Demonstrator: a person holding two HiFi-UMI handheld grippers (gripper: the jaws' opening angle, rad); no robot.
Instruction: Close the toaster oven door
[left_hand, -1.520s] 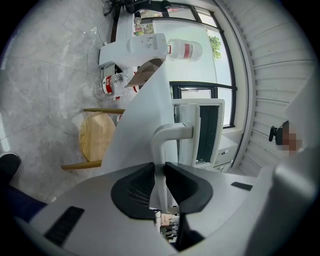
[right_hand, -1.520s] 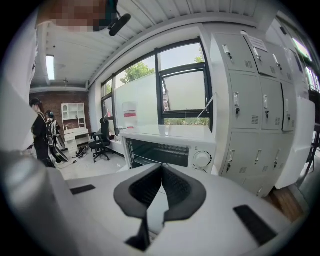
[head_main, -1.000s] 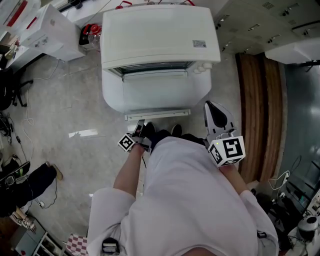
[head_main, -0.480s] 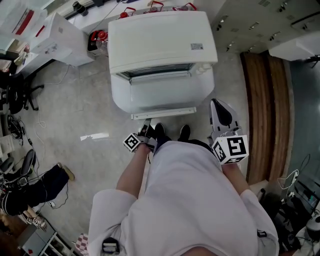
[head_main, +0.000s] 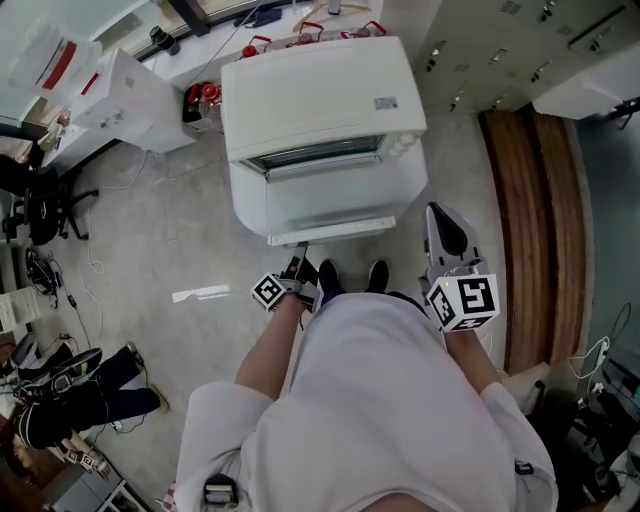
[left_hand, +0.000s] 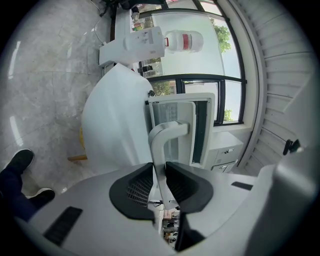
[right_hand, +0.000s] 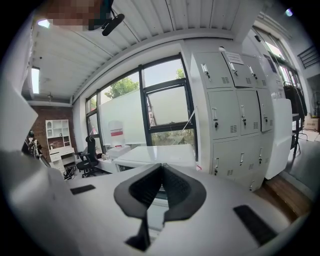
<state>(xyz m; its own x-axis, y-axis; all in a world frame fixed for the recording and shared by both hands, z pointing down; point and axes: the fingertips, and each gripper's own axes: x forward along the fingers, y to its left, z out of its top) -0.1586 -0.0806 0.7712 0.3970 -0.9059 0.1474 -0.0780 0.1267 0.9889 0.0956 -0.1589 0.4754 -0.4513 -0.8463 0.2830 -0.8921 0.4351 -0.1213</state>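
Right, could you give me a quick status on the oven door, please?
Left gripper on the door handle, jaws opening. Right gripper shut, empty. Toaster oven door open, not yet closed. Nothing seen blocking it.

left tongs (left_hand: 160, 167) opening, door handle (left_hand: 167, 131) between them, right tongs (right_hand: 161, 167) closed, empty

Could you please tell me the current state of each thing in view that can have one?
white toaster oven door: open, swung out toward the person, not yet closed.
white bar door handle: between the left gripper's pads.
left gripper: pads on the handle, jaws beginning to open.
right gripper: shut, nothing between its jaws.
grey metal lockers: doors closed.
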